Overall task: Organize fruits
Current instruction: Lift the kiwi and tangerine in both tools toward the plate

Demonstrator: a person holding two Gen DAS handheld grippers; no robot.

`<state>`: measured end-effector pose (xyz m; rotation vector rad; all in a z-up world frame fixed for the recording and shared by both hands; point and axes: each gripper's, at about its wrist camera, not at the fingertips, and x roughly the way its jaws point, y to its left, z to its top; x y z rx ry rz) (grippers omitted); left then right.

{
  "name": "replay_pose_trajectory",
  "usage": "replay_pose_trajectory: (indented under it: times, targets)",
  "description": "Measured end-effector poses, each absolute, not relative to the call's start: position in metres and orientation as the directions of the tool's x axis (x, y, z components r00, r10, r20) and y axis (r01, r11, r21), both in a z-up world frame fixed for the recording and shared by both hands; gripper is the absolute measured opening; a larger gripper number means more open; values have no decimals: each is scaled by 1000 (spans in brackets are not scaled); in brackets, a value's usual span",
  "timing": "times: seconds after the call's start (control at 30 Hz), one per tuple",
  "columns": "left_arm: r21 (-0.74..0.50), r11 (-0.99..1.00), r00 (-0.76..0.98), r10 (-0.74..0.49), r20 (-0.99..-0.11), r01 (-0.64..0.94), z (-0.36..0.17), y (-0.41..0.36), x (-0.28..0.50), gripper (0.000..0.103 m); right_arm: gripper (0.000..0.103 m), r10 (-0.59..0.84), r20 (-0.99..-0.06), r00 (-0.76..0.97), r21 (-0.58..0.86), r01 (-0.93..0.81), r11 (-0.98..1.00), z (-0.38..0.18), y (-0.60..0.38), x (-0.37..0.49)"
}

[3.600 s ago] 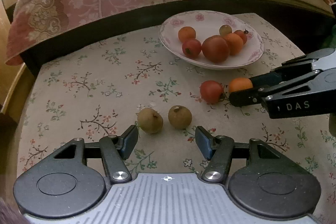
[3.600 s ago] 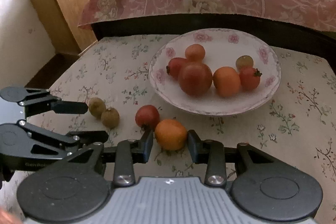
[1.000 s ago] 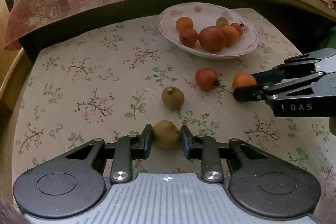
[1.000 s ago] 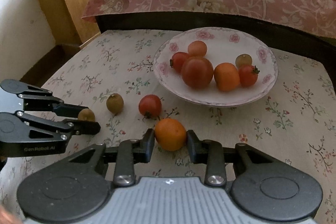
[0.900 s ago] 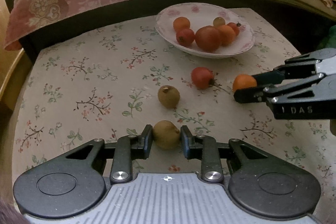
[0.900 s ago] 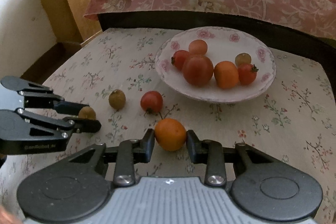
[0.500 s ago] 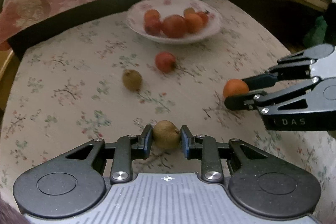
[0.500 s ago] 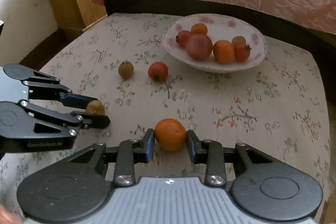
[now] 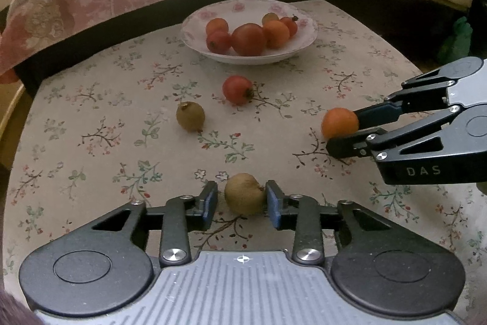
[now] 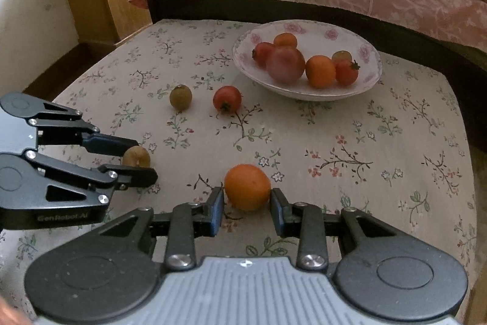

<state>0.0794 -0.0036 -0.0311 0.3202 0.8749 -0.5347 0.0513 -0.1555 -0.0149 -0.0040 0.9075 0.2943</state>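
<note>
Pulling both tools back toward the near edge of the bench (image 9: 91, 172) is the main change: 3.6 s ago they were working close under the plate (image 9: 307, 35), and now the plate sits well apart from them, far across the cloth.

The left tool (image 9: 242, 204) was clamped on the brown fruit (image 9: 243, 197) half a second ago. Its jaws have now parted a little. There is a slim gap on the left pad side and the right pad is just touching the fruit. The fruit looks to be resting low on the bench, near-left, so this reads as a release in progress.

The right tool (image 10: 247, 210) is still pinched on the orange (image 10: 247, 187) at the same jaw width as before. It holds the orange low over the near-middle of the bench; contact with the cloth can't be told.

The second brown fruit (image 9: 190, 116) and the red fruit (image 9: 236, 89) lie loose between the tools and the plate, a little apart from each other. The plate still holds its pile of red and orange fruit.

Judgement: fruit is going away from the plate, not into it, so this is likely sorting by kind into separate spots. The brown one is about placed. The orange is probably next to go down, and then the two loose pieces.

Risk: round fruit may roll when freed.
</note>
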Motion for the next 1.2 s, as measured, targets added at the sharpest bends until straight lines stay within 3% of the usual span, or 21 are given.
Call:
replay_pose_trajectory:
  times: [0.37,0.53,0.77,0.9,0.97,1.2]
  targets:
    - [51,857,537,-274,-798,513,-33,-2,73,66,35,267,-775,573,145,-251,957,-14,-159,53]
    - [52,861,540,-269,-797,506,-33,-3,72,66,36,267,-777,571,142,-254,957,-14,-158,54]
    - [35,855,527,-287,-800,518,-32,-9,69,45,40,270,-778,567,149,-251,956,-15,-158,56]
    - [26,853,520,-293,-802,521,-32,-11,69,40,39,267,-783,562,141,-258,956,-14,-158,57]
    - [27,853,521,-292,-802,521,-32,-12,70,39,33,262,-784,563,131,-262,956,-14,-157,57]
    - [23,850,517,-299,-802,527,-32,-15,72,36,33,260,-782,566,138,-250,959,-13,-159,56]
